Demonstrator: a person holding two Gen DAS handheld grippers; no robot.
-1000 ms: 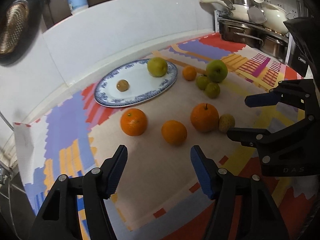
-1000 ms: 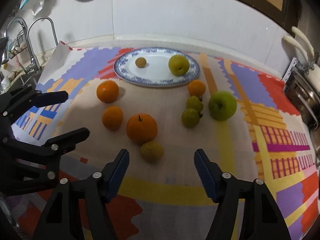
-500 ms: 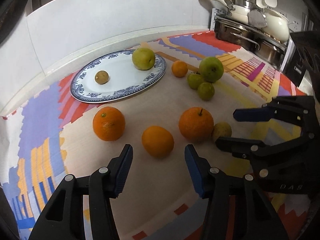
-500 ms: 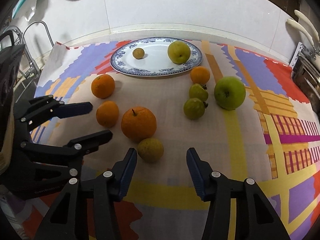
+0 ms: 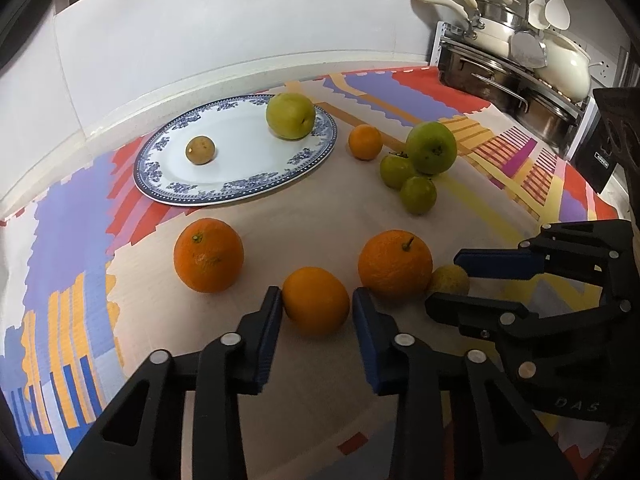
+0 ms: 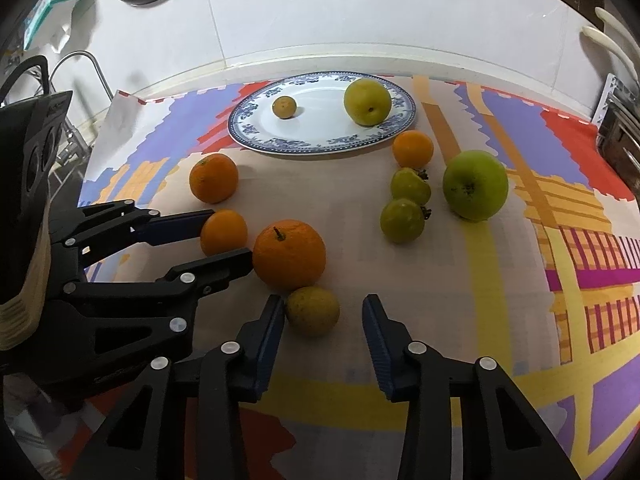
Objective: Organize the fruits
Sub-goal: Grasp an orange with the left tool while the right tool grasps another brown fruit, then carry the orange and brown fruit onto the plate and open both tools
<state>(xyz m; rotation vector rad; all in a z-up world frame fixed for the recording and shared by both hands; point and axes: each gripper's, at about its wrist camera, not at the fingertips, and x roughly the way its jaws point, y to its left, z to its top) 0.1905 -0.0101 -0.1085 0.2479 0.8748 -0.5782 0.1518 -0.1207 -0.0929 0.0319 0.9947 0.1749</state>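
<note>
The orange (image 5: 316, 300) sits on the surface between the left gripper (image 5: 316, 312), firm, round and smooth-skinned, likely to roll or squirt out unless pinched across its widest middle. Those jaws are closing, the left pad touching the peel, the right one just beside it. Next door, the small yellowish fruit (image 6: 312, 311) lies against the big orange (image 6: 289, 254), light and probably softer, so a gentle squeeze across its centre looks wise. The right gripper (image 6: 323, 320) is closing too: one pad touches the fruit, the other stands apart. The plate (image 6: 256, 136) waits beyond.
</note>
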